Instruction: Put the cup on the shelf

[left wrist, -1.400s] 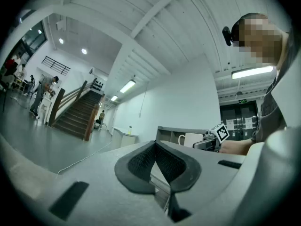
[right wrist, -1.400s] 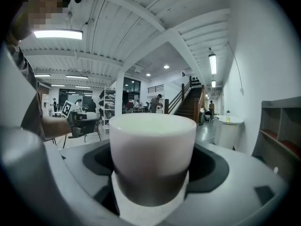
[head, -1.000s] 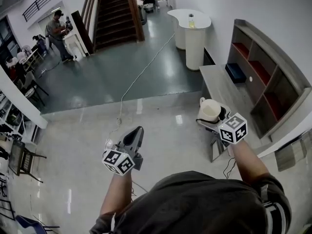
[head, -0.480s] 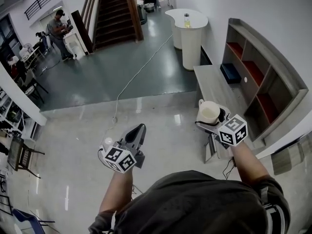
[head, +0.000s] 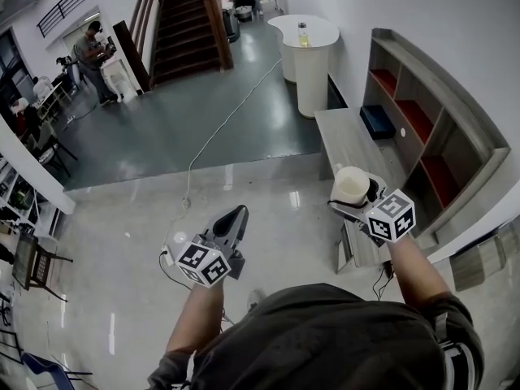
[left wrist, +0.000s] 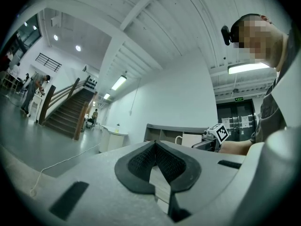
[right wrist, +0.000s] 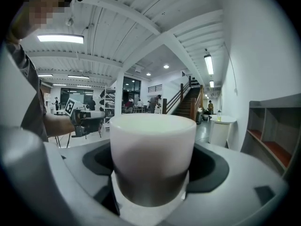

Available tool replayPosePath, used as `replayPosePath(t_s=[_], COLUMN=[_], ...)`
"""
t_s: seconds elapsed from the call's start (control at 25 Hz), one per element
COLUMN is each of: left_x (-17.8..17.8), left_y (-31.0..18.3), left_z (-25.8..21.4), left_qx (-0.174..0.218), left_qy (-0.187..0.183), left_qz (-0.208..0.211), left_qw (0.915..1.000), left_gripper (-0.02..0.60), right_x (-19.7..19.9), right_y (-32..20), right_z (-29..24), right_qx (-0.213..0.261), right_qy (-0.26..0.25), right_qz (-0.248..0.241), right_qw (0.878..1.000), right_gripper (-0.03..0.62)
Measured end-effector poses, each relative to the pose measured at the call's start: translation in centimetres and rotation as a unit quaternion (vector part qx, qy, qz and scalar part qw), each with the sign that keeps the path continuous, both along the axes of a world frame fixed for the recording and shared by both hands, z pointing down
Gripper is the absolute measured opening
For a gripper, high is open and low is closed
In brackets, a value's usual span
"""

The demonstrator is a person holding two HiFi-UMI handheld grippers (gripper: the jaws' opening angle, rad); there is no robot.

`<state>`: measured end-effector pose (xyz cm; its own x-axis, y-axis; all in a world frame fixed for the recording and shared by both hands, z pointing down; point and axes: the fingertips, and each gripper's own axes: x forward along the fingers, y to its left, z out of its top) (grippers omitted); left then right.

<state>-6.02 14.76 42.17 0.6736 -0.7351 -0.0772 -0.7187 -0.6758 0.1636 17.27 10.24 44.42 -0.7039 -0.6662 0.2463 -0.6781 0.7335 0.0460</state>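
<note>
Carrying, head view: the cup (head: 350, 184) is off any surface, clamped in the right gripper (head: 351, 197) right of the frame's centre, over the near end of the low grey bench (head: 345, 136).
Shelf, head view: the shelf unit (head: 418, 116) stands along the wall at upper right, apart from the cup; I see no cup in its compartments.
Left gripper, head view: the left gripper (head: 233, 219) hangs at lower centre-left over the glossy floor (head: 122, 242), carrying nothing.
Jaws, left gripper view: pads are pressed together with nothing between them; the cup shows small at centre right, in front of the shelf unit.
Jaws, right gripper view: spread wide, pressing on the cup's lower wall from both sides.
Cup look, right gripper view: pale cream, straight-sided, upright, rim level, filling the frame's centre; the shelf unit sits at the right edge.
Progress: the pick-up looks done; reaching the shelf unit, setting the cup down and letting go are left.
</note>
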Motion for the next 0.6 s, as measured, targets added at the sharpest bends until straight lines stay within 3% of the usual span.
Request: replayPosePath(t_s=[0.32, 0.6], left_x=[-0.7, -3.3], left_y=[-2.7, -9.3], left_z=[0.4, 1.4], left_qx=[-0.001, -0.002], left_qy=[0.003, 0.010], left_qz=[0.019, 0.044], left_qw=[0.9998, 0.9990], left_gripper=[0.000, -0.002], right_x=[-0.5, -2.9], right_y=[-2.1, -7.7], right_z=[0.4, 0.7], right_qx=[-0.005, -0.003], right_qy=[-0.002, -0.001], right_qz=[0.018, 0.040], right_qw=[1.000, 0.999], right_gripper=[0.431, 0.431])
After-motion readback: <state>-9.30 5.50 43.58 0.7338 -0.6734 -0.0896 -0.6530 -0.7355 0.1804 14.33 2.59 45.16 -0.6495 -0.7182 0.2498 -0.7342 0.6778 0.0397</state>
